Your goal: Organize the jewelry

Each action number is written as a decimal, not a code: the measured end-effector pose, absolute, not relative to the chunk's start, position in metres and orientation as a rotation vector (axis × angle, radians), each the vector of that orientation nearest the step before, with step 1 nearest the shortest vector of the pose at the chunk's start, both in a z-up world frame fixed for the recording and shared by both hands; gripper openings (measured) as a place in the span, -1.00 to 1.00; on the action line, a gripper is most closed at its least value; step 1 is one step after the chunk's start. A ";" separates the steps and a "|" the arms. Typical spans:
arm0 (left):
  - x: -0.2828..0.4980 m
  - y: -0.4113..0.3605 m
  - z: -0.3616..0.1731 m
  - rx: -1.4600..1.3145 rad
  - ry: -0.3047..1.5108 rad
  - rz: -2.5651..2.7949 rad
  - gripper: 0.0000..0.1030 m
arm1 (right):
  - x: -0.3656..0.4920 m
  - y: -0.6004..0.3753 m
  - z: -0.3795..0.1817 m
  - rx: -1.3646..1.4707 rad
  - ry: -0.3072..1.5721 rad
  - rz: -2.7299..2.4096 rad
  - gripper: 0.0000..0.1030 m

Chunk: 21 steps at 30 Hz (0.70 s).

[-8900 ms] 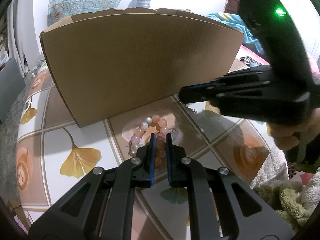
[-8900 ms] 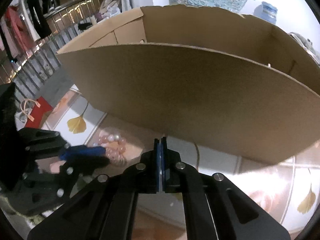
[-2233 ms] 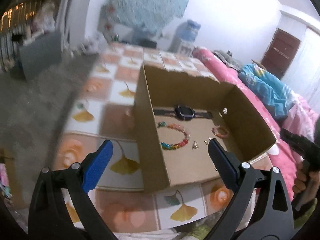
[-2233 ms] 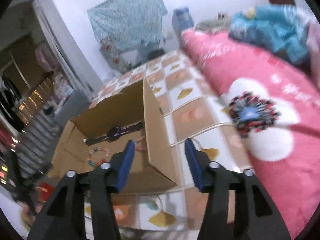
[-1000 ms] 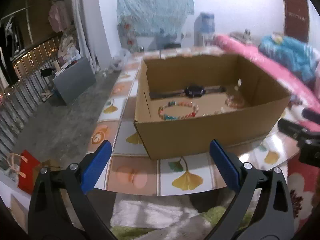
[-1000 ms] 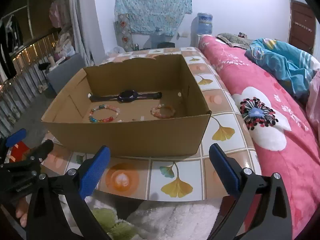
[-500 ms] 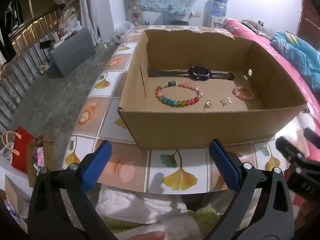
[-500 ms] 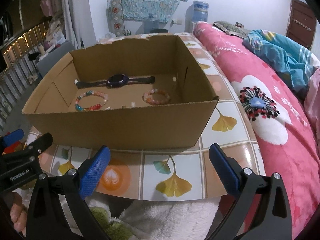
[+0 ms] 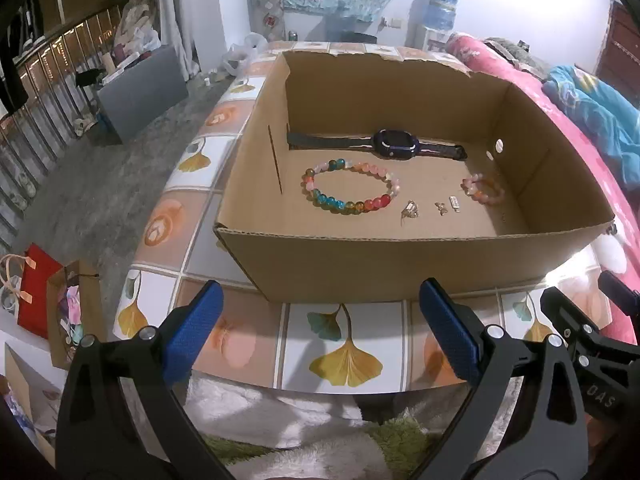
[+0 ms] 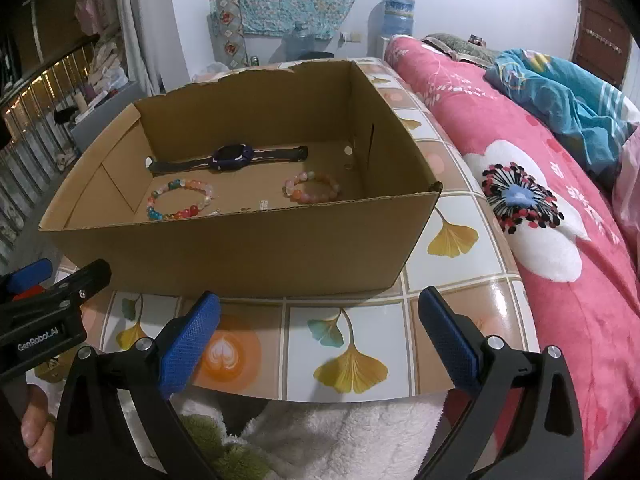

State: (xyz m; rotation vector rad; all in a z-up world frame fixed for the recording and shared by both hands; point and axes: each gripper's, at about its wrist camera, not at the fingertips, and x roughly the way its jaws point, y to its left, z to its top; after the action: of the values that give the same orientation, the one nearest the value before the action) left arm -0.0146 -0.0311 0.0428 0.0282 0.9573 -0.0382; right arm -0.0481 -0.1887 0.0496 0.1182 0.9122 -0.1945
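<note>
An open cardboard box (image 9: 400, 268) stands on a tiled table; it also shows in the right wrist view (image 10: 248, 256). Inside lie a dark watch (image 9: 394, 143), a multicoloured bead bracelet (image 9: 350, 192), a pink bead bracelet (image 9: 482, 189) and a few small charms (image 9: 411, 210). The right wrist view shows the watch (image 10: 232, 157), the multicoloured bracelet (image 10: 180, 200) and the pink bracelet (image 10: 312, 188). My left gripper (image 9: 320, 332) is open and empty, held in front of the box. My right gripper (image 10: 318, 330) is open and empty, also in front of the box.
The table (image 9: 348, 360) has ginkgo-leaf tiles. A pink floral bed (image 10: 560, 220) lies right of the table. Gift bags (image 9: 44, 300) stand on the floor at the left. A fluffy cloth (image 10: 320, 440) lies below the table's near edge.
Both grippers, shut low by the box nine seconds ago, are now open and raised, looking down into it. In the last second the views drew slightly closer to the box.
</note>
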 end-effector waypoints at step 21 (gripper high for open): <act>-0.008 -0.029 0.040 0.009 0.999 -0.043 0.84 | -0.043 -0.189 0.051 0.137 0.914 -0.189 0.87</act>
State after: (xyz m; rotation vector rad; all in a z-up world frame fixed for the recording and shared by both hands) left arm -0.0080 -0.0295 0.0398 0.0093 0.9989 -0.0434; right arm -0.0434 -0.1888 0.0512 0.1370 0.9141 -0.1890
